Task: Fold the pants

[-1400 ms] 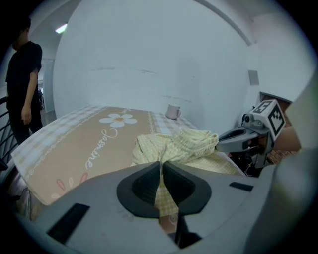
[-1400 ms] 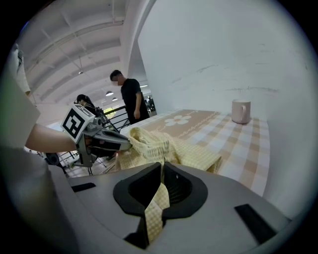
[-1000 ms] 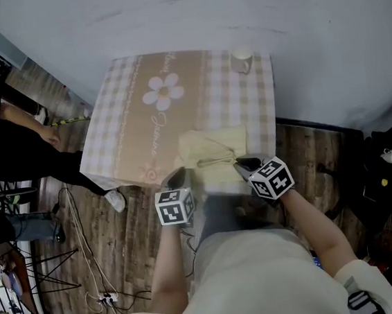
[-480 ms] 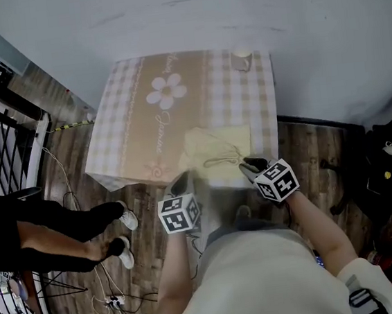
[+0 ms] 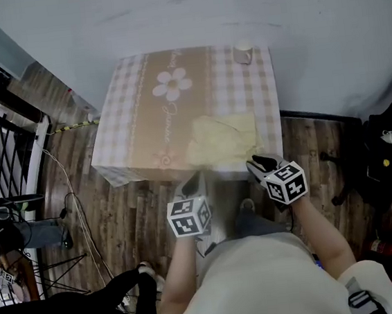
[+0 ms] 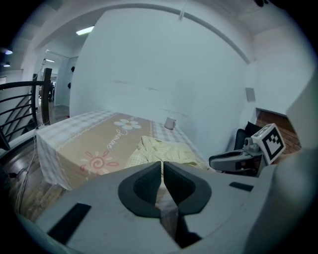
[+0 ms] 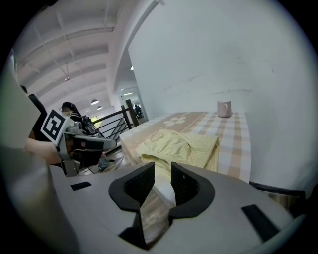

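The pants (image 5: pixel 223 138), pale yellow, lie in a folded but rumpled heap on the near right part of the desk (image 5: pixel 144 123), close to its near edge, with a cup (image 5: pixel 243 52) well apart at the far right corner. Neither hand touches them. The left gripper (image 5: pixel 193 184) hangs just off the desk's near edge, above the wooden floor (image 5: pixel 130 222), pointing toward the desk and tilted downward; its fingers (image 6: pixel 149 181) are clenched together with nothing between them. The right gripper (image 5: pixel 258 164) sits beside the near right corner of the desk at a similar downward tilt, its fingers (image 7: pixel 140 181) released, standing apart with only floor and desk edge showing through the gap. Both forearms reach forward from the body, the left one bare, roughly parallel and level with each other.
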A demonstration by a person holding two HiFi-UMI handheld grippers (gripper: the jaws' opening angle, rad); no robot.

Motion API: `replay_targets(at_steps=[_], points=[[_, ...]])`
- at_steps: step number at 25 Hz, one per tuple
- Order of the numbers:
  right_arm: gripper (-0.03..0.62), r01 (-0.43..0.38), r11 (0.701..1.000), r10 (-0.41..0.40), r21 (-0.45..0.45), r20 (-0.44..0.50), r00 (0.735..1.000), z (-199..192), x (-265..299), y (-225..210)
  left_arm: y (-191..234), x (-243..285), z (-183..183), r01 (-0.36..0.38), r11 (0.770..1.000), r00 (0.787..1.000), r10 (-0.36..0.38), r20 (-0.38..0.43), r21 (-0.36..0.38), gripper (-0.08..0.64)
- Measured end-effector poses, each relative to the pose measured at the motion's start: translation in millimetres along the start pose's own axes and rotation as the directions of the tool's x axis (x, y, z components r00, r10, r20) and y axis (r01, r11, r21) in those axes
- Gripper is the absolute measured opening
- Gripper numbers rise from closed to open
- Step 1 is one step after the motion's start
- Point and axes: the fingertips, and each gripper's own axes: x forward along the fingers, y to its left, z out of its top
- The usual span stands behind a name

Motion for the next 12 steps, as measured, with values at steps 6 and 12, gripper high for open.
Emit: replay_targets(at_steps=[6,12], points=[[0.053,0.024,0.999,-0.027,0.027,0.101,0.995,9,-26,47,-3,-36,-1,0.023,1.0,0.999,-0.023,0.025,-0.002,0.014],[0.015,0.027,0.998,-0.037,0.053,0.181,0.983,12,-53,97,-7,-83,-7,0.025,1.0,0.999,-0.026,0.046,0.01,0.014]])
